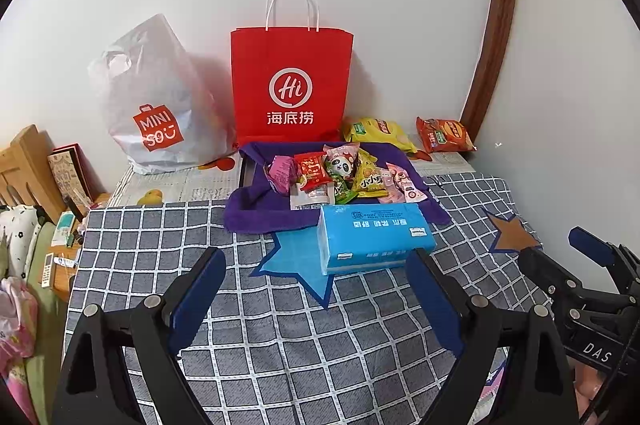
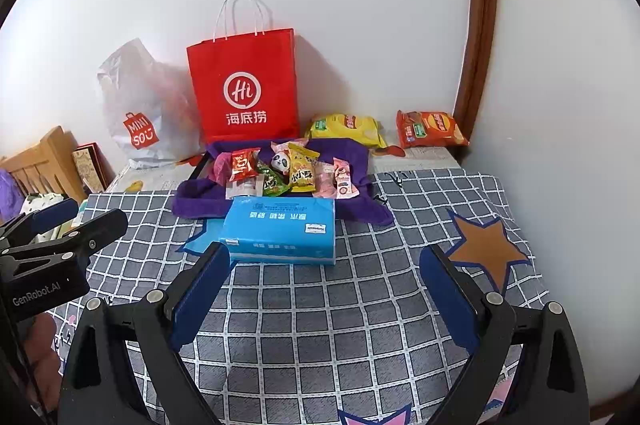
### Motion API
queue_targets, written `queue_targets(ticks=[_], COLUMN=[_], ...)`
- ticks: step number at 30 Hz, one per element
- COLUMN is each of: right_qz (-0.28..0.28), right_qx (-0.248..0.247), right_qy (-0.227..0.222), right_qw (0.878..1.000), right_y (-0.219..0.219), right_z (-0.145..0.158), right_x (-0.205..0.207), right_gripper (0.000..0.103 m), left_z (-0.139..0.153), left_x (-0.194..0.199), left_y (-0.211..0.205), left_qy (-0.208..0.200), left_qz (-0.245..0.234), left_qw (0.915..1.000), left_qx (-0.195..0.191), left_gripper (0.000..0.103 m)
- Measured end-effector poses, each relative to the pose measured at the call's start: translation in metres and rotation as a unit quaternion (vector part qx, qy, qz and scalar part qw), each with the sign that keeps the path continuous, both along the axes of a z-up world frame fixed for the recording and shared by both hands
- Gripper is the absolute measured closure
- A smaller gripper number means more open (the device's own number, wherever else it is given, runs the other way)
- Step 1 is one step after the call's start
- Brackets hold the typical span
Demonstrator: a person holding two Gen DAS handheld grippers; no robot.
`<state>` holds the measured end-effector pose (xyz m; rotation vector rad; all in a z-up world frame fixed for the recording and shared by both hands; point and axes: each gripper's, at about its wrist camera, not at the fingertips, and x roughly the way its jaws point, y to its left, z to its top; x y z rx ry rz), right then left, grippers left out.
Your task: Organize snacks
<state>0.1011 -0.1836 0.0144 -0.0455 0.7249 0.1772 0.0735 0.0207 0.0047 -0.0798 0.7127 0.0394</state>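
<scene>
Between my left claw [image 1: 316, 289] and the snack pile [image 1: 340, 175] lies the tissue pack [image 1: 374, 239], long axis crosswise. Both claws spread, empty; right claw [image 2: 326, 285] sits similarly close. Snacks dead ahead on purple cloth [image 1: 248, 213].

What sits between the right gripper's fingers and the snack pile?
The blue tissue pack, lying just in front of the snack pile on the purple cloth; otherwise bare checked blanket. Right wrist view.

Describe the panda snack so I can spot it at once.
Start at the red bag against the wall; right in front of it lies a purple cloth heaped with small packets. The panda snack sits mid-pile, between a red packet and a yellow one; only it shows a black-and-white face.
</scene>
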Motion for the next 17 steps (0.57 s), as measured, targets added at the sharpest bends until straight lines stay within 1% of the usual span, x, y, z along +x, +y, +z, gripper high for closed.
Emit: queue_targets(ticks=[17], right_qz=[0.002], right_qx=[-0.003], right_qy=[-0.002], right_qw=[1.0], right_y=[0.0017], right_z=[0.0006], right_x=[-0.0011], right_gripper=[0.008], left_z=[0.0005], left_x=[0.0005], left_y=[0.0004], left_qy=[-0.002], left_qz=[0.001], left_qw=[1.0], left_qx=[0.0], left_gripper=[0.012])
